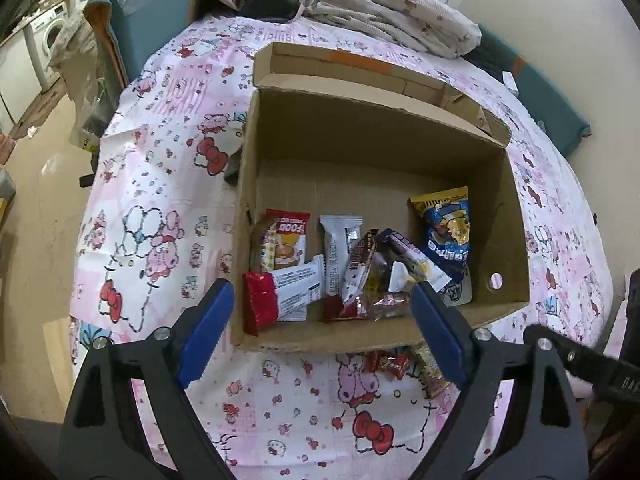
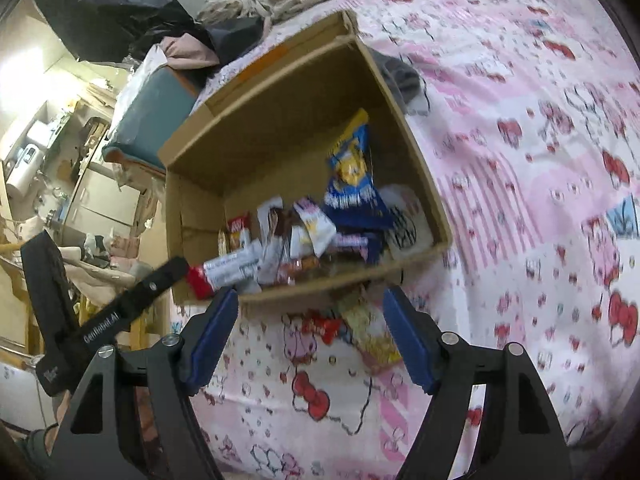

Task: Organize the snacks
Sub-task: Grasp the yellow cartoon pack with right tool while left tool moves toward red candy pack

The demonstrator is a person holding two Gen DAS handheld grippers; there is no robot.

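An open cardboard box [image 1: 496, 200] [image 2: 200, 204] stands on a pink cartoon tablecloth [image 1: 160, 208] [image 2: 520, 184]. Several snack packets lie inside it: a blue and yellow bag [image 1: 446, 232] [image 2: 352, 176], a red and white bar [image 1: 280, 296] [image 2: 224, 272], a white bar [image 1: 338, 252]. Two packets lie on the cloth in front of the box: a red one [image 1: 390, 362] [image 2: 324, 326] and a yellow one [image 1: 430, 370] [image 2: 370, 332]. My left gripper [image 1: 322, 312] is open and empty above the box's near wall. My right gripper [image 2: 310, 322] is open and empty above the loose packets.
Crumpled clothes [image 1: 384, 4] lie on the table behind the box. A teal chair [image 1: 156, 12] stands at the far left. The left gripper's body [image 2: 100, 320] shows at the left of the right wrist view. A small grey cloth [image 2: 404, 76] lies against the box's outer side.
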